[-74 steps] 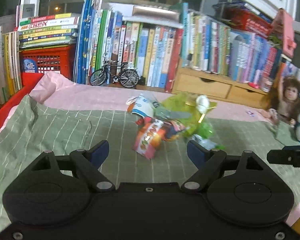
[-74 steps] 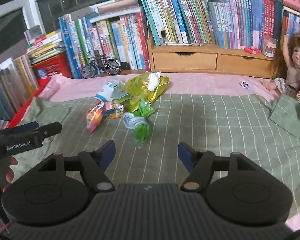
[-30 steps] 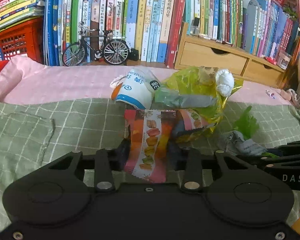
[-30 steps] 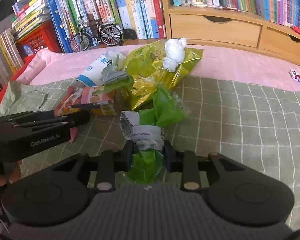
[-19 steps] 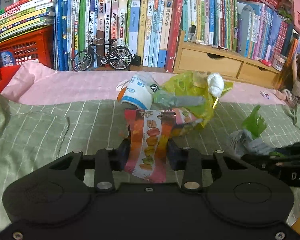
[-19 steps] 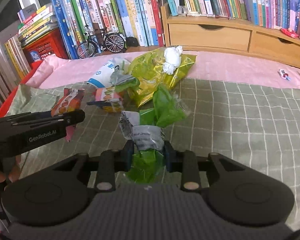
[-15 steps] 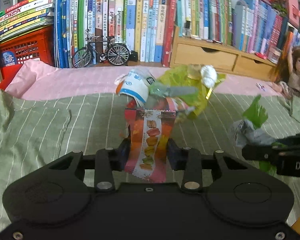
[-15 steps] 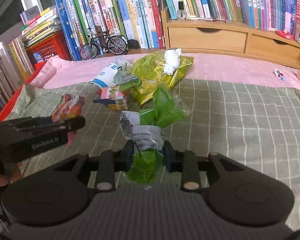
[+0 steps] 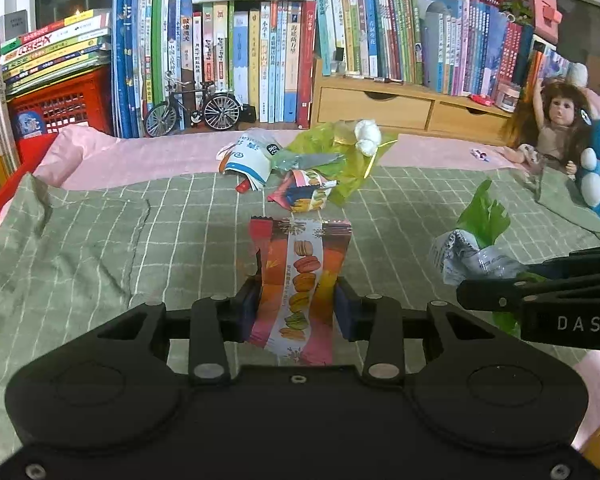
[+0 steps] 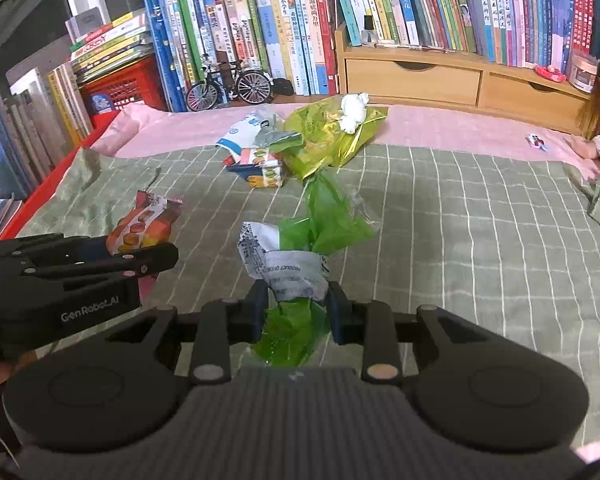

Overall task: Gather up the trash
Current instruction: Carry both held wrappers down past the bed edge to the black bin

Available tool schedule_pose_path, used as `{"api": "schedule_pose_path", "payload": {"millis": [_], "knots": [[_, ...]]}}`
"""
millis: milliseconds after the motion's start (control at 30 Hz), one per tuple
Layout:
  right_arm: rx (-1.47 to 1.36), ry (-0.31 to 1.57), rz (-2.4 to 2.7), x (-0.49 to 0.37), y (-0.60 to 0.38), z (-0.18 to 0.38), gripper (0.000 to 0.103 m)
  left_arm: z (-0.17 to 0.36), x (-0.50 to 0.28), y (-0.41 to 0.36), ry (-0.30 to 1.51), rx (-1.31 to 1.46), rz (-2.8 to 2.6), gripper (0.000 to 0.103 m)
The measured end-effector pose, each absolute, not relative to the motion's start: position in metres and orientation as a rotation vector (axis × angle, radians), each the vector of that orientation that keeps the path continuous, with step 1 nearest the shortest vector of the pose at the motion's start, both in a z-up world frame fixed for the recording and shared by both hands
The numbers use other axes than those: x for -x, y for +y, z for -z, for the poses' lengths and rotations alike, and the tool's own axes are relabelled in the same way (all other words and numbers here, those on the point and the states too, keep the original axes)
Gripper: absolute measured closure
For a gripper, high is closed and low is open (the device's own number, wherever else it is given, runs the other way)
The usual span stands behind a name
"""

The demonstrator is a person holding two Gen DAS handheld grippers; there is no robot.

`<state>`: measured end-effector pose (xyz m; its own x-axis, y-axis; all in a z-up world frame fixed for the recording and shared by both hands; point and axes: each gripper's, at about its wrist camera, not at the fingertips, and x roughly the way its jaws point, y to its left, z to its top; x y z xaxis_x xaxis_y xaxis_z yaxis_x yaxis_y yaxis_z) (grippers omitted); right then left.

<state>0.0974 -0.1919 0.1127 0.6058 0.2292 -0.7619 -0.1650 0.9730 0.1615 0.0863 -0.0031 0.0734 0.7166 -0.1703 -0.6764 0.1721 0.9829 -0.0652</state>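
1. The left gripper [image 9: 296, 306] has its jaws clenched on the macaron wrapper [image 9: 300, 276], pinched low down so the printed strip stands upright and clear of the green checked cloth [image 9: 100, 248].
2. Over to the right gripper [image 10: 296, 306]: jaws clamped on the green wrapper [image 10: 300, 264], gripped at its crumpled white label band, green film flaring out above and below the pads. That bunched middle looks the sensible spot, since it gathers the loose film into one handful.
3. Landmark time: the trash pile [image 9: 300, 168] sits where the cloth meets the pink sheet [image 9: 140, 156]. Both held wrappers are well on the near side of it, the macaron one to its left, the green one to its right.
4. Left in that pile: a yellow-green bag [image 10: 332, 140] with a white tissue wad [image 10: 354, 114] on top, a white-and-blue packet [image 10: 240, 132] on its left edge, and a small snack pack [image 10: 264, 168] lying at its near edge.
5. Behind the pile stand a toy bicycle [image 9: 192, 108] and a row of books [image 9: 240, 60], not trash by my reckoning.
6. No bin shows in either view, so where these two pieces go I cannot say. Two pieces in hand, at least four to collect.
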Motion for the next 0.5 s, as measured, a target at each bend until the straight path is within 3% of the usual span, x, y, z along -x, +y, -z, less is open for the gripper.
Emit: {"api": "schedule_pose_path", "payload": {"millis": [500], "knots": [[-0.094,0.865,-0.266,-0.02,-0.188,-0.122,0.067,-0.096,0.001,0.003,0.717,0.006,0.212,0.065]]}}
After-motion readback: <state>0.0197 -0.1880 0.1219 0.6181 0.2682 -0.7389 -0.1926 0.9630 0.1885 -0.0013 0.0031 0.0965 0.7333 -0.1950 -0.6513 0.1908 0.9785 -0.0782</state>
